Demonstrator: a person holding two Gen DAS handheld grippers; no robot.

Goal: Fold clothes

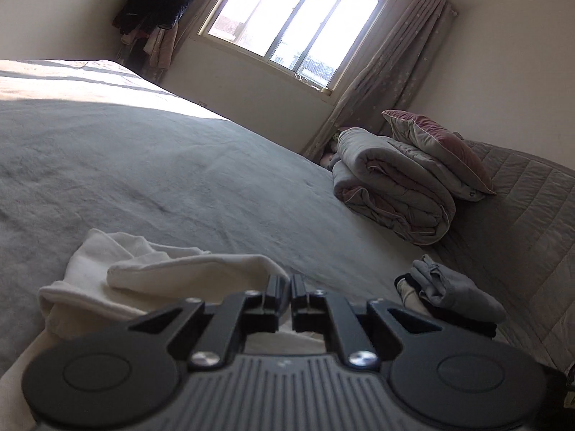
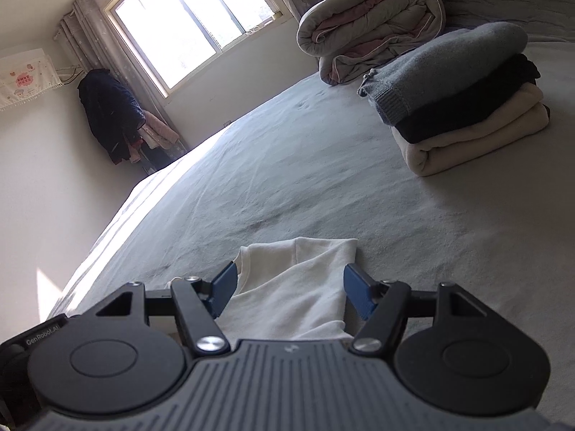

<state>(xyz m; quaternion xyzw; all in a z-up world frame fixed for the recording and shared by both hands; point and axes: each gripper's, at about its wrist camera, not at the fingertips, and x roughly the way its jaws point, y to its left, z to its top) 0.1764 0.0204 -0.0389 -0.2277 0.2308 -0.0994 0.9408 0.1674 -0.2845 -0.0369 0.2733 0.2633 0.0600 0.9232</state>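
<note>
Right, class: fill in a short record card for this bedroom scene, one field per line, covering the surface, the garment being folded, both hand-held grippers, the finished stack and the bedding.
surface: grey bed cover
garment in work: white garment, lying crumpled on the bed
left hand-held gripper: shut, with a fold of the white garment at its fingertips
right hand-held gripper: open, over the white garment
folded stack: grey knit on top, black under it, cream at the bottom
bedding: rolled quilt beyond the stack
</note>
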